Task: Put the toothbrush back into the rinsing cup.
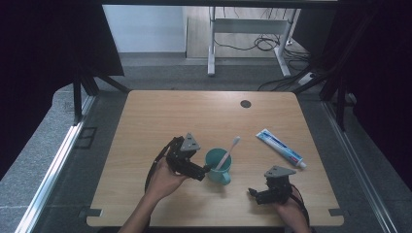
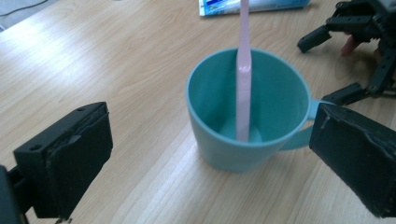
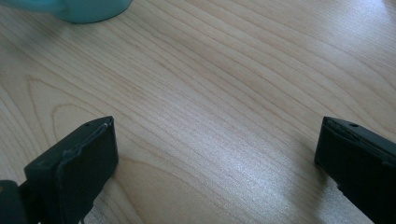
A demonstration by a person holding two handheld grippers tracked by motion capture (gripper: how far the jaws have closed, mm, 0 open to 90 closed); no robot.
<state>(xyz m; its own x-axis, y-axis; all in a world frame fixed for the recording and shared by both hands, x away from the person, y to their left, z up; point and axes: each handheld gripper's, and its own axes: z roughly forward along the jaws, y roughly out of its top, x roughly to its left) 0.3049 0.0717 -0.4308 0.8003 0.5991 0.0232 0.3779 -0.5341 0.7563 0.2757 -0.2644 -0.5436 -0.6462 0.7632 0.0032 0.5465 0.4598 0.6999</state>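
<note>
Toothbrush (image 2: 243, 70) already stands in the teal cup (image 1: 218, 166), leaning on the far rim — that part looks done. Left gripper (image 1: 206, 170) sits just left of the cup, jaws spread wide either side of it, gripping nothing; grasping the cup is still to do. Right gripper (image 1: 252, 192) rests near the cup's right, jaws apart and empty — toothpaste (image 1: 282, 148) lies untouched beyond the cup.

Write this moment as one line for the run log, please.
left hand-held gripper: open, at teal cup | toothbrush: standing in cup | right hand-held gripper: open, empty | toothpaste: on table
</note>
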